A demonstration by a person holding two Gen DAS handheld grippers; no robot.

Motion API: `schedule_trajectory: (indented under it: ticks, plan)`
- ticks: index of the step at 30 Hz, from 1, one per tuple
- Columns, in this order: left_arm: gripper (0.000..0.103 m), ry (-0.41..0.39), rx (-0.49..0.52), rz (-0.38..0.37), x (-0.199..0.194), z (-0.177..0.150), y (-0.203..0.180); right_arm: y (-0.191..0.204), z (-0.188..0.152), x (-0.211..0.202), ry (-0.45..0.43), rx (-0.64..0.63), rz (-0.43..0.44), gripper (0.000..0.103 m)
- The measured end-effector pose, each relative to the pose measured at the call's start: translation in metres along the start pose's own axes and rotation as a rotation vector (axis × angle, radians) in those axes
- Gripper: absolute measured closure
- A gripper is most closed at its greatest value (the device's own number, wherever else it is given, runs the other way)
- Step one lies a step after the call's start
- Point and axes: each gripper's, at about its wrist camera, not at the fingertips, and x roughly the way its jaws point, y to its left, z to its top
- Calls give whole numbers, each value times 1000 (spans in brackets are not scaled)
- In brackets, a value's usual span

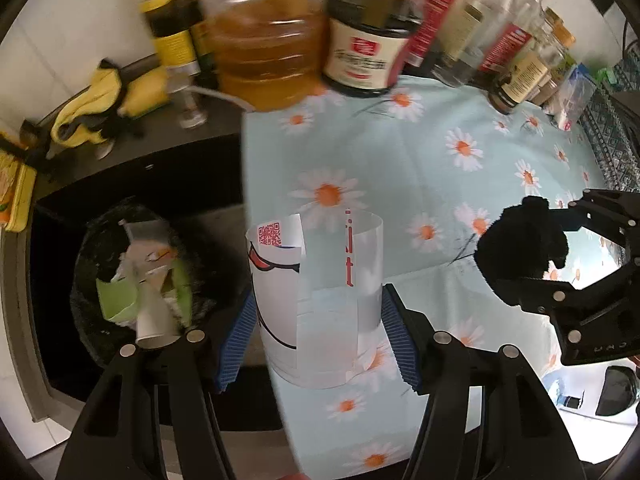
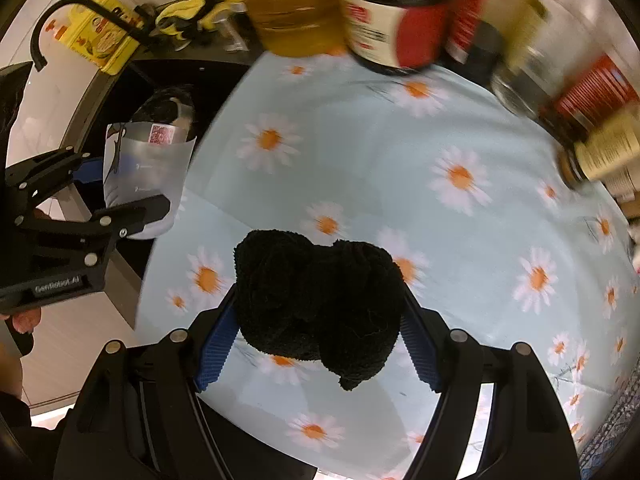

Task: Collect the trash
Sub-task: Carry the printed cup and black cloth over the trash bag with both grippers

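Observation:
My left gripper (image 1: 318, 320) is shut on a curled white plastic wrapper (image 1: 320, 280) printed with a QR code and red letters, its blue pads pressing both sides. It hangs over the left edge of the daisy tablecloth (image 1: 400, 168). Down to the left is a black bin (image 1: 90, 248) holding paper cups and green paper. My right gripper (image 2: 318, 320) is shut on a fuzzy black cloth (image 2: 316, 296) above the tablecloth. In the left wrist view, the right gripper (image 1: 516, 248) is on the right. In the right wrist view, the left gripper (image 2: 120, 184) with the wrapper (image 2: 148, 160) is on the left, near the bin (image 2: 172, 100).
A row of bottles and jars, among them an oil bottle (image 1: 264, 60) and a dark-lidded jar (image 1: 360, 52), lines the back of the table. A black faucet (image 2: 40, 32), a yellow box (image 2: 100, 40) and yellow gloves (image 1: 100, 104) sit on the dark counter at left.

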Motion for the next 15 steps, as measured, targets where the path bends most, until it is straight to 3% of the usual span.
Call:
schedule_trajectory:
  ticks: [15]
  plan:
    - [43,-28,-52,-22,-22,-33,121,112,75,34,25,-69,-13,29]
